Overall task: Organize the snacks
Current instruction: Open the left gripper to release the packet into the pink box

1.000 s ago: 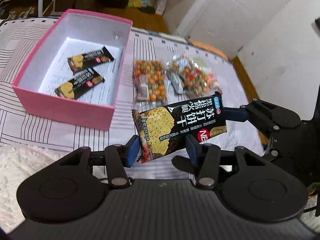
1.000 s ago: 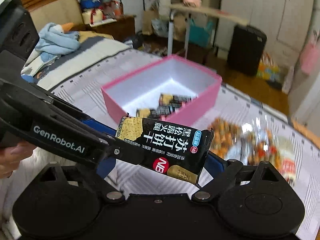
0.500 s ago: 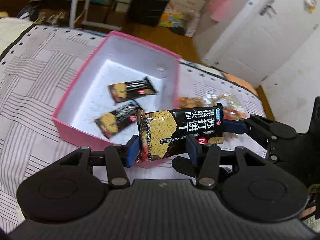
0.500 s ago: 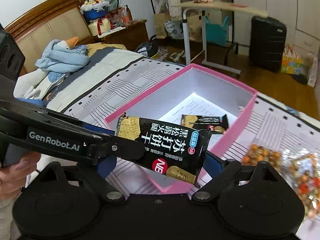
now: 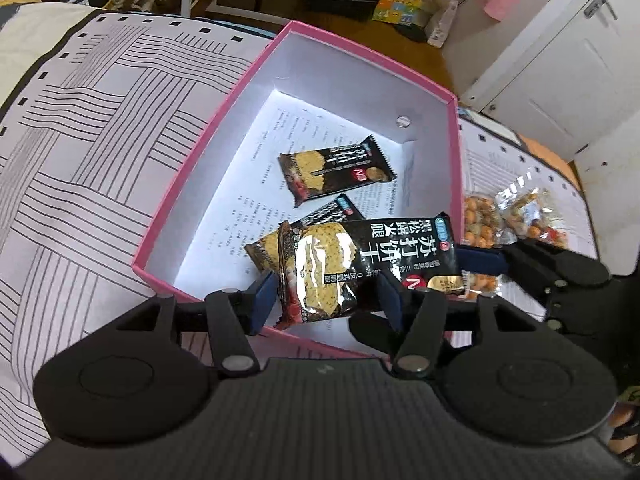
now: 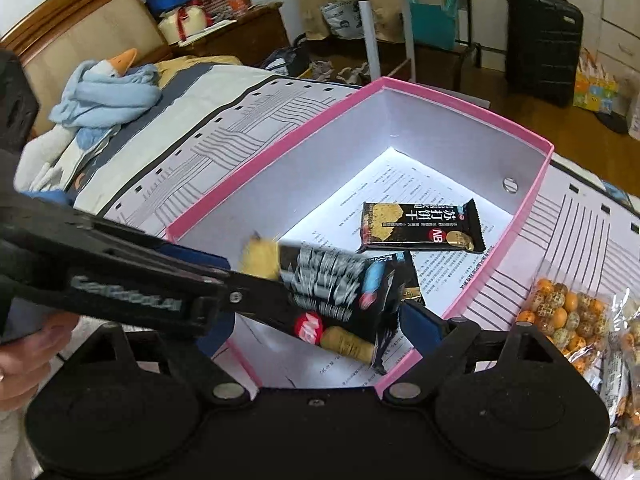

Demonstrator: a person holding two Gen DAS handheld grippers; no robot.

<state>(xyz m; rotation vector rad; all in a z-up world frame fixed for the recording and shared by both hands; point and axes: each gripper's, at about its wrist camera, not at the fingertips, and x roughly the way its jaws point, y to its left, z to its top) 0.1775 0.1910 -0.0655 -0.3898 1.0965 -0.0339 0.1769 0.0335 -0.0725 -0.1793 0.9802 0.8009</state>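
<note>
The black cracker packet (image 5: 372, 264) hung over the near end of the pink box (image 5: 188, 184), above its white, paper-lined floor. In the left wrist view the left gripper (image 5: 326, 300) had its blue pads spread to either side of the packet's lower part, with a gap visible at the left pad; whether they actually pressed the wrapper I could not tell. The right gripper (image 5: 480, 260) reached in from the right, one blue finger against the packet's right end; in the right wrist view the packet was blurred between that gripper's fingers (image 6: 420, 320), so its grip could not be judged either. Two more matching packets lay in the box: one (image 5: 338, 168) toward the far right corner, another (image 5: 316, 224) partly under the hanging packet. Two clear bags of round snacks (image 5: 504, 220) lay on the striped bedspread (image 5: 80, 168) just beside the box's right wall
</note>
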